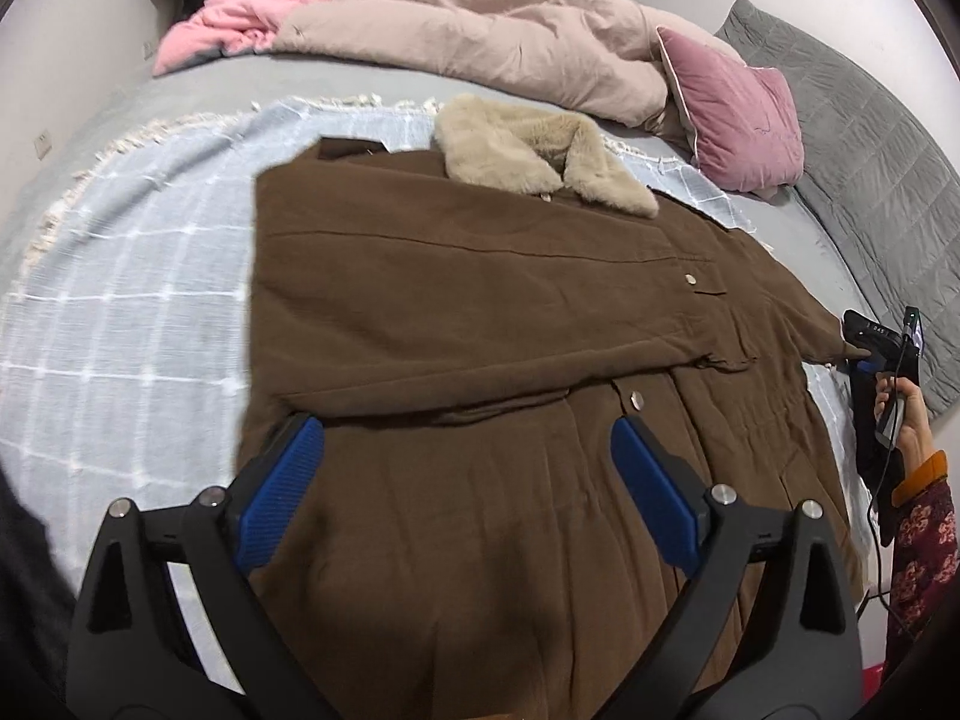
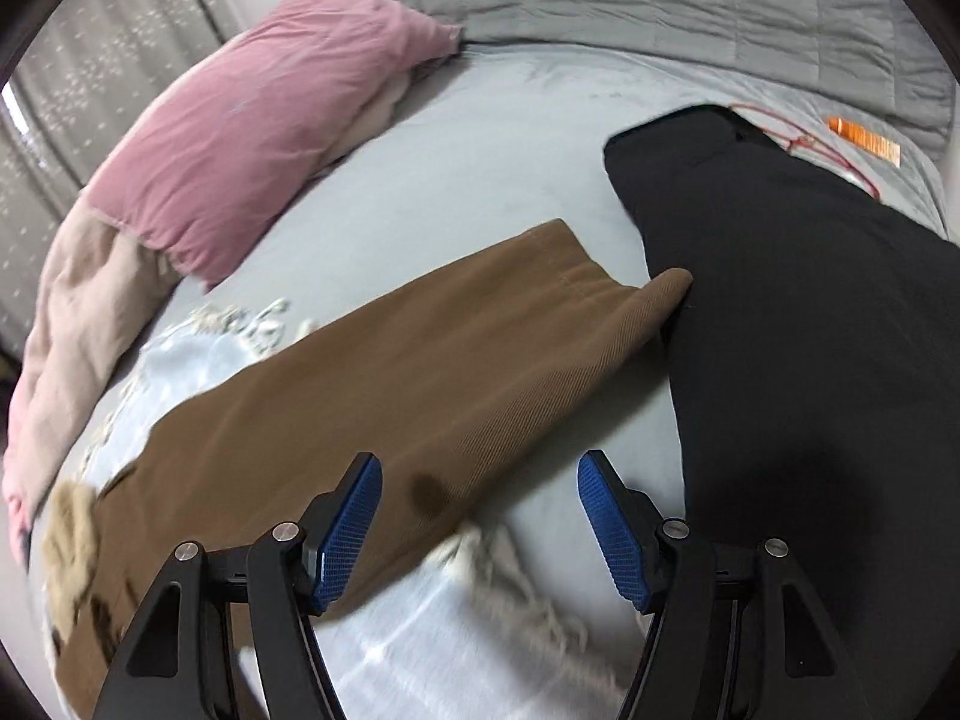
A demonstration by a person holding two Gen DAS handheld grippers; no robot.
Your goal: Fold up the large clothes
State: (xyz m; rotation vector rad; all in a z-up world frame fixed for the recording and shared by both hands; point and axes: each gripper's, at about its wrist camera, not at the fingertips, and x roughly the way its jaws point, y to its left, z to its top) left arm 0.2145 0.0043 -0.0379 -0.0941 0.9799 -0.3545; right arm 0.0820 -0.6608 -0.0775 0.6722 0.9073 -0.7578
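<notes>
On the bed (image 1: 198, 78), both tongs (image 1: 468, 468) (image 2: 480, 516) gape wide over the brown coat (image 1: 480, 300).

Open grey sheet (image 2: 480, 180) lies between pink pillow (image 2: 252, 120) and black garment (image 2: 810, 330).

We see the coat (image 1: 480, 312) lying on the throw (image 1: 138, 276) that covers the bed (image 2: 456, 180). Behind it lie the duvet (image 1: 480, 42) and, to the right, the pillow (image 1: 732, 120).

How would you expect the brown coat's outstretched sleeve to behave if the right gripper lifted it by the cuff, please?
The sleeve would probably droop limply, since it lies flat and creased on the bed. The thick twill weave suggests some weight, so it may sag. The ribbed pads of the open right gripper should likely hold it without slipping.
</notes>
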